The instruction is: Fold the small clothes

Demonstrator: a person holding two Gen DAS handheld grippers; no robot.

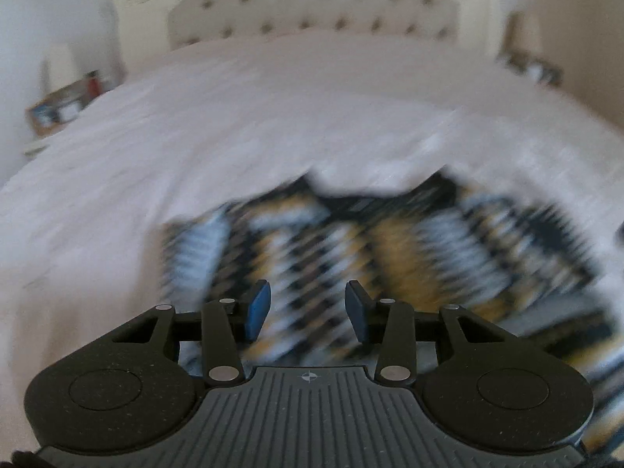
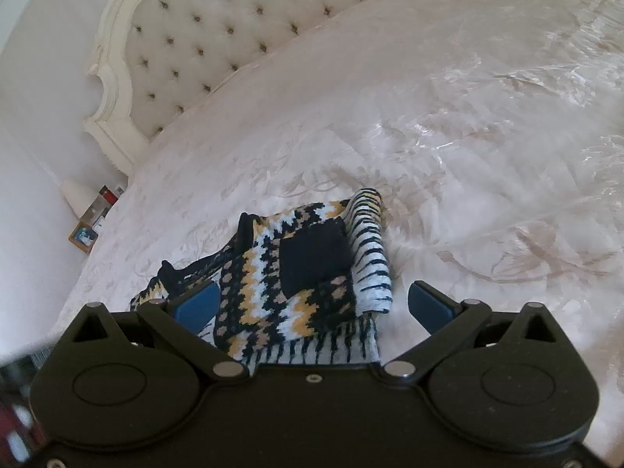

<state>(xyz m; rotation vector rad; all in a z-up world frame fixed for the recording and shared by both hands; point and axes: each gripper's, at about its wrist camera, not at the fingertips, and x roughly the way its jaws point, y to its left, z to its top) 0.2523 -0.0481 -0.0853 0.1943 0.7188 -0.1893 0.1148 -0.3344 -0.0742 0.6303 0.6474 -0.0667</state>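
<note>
Bed (image 2: 448,117) fills both views, its pale cover spread flat and bare, which is presumably why it serves as the folding surface; a tufted headboard (image 2: 202,39) stands at the far end and a nightstand (image 2: 91,222) sits low at the left. Near the close edge of the bed lies the knit (image 2: 280,292), a small patterned garment in black, yellow and white, already doubled over itself with a striped part along its right side and a dark patch on top, so I judge the fold partly made. The right gripper (image 2: 314,306) rests low over it, fingers spread wide to either side of the cloth and pressing nothing, probably poised to pin or take an edge. The left gripper (image 1: 308,310) hangs over the same knit (image 1: 351,249), which is smeared by motion blur in the left view; its blue fingers stand narrowly apart with nothing between them, likely ready for a new pinch.
</note>
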